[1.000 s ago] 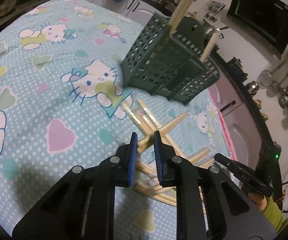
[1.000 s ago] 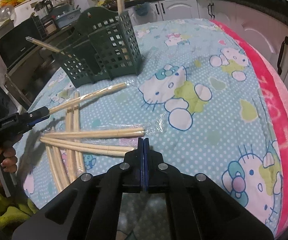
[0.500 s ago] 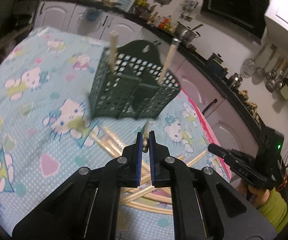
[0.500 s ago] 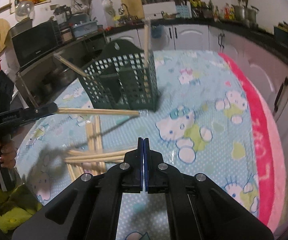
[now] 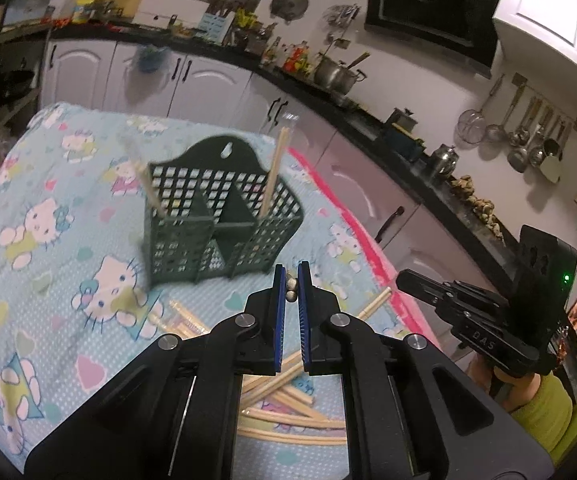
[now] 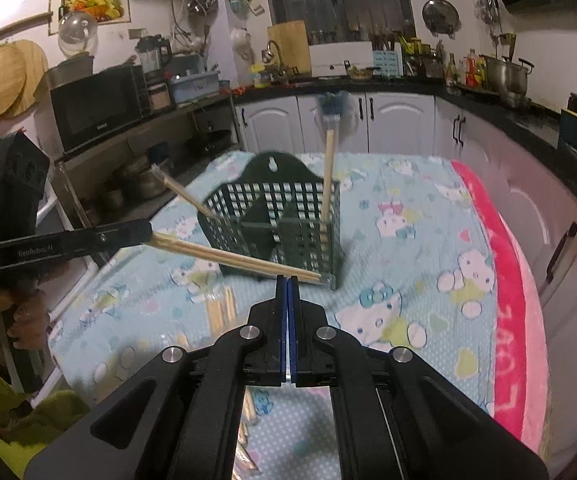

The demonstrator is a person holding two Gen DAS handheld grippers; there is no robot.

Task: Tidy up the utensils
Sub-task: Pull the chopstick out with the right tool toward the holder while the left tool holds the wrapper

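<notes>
A pair of chopsticks [image 6: 232, 254] is clamped in the left gripper [image 5: 290, 292], sticking out toward the holder [image 5: 218, 216]. More chopsticks [image 5: 288, 412] are left on the cloth [image 5: 48, 280] below. The right gripper [image 6: 287, 292] is clenched with nothing in it.

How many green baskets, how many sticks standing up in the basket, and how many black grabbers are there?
Green basket: 1
Sticks standing in it: 2 (left stick, right stick)
Black grabbers: 2 (left gripper, shut on a chopstick pair; right gripper, shut and holding nothing)
Total: 5
</notes>
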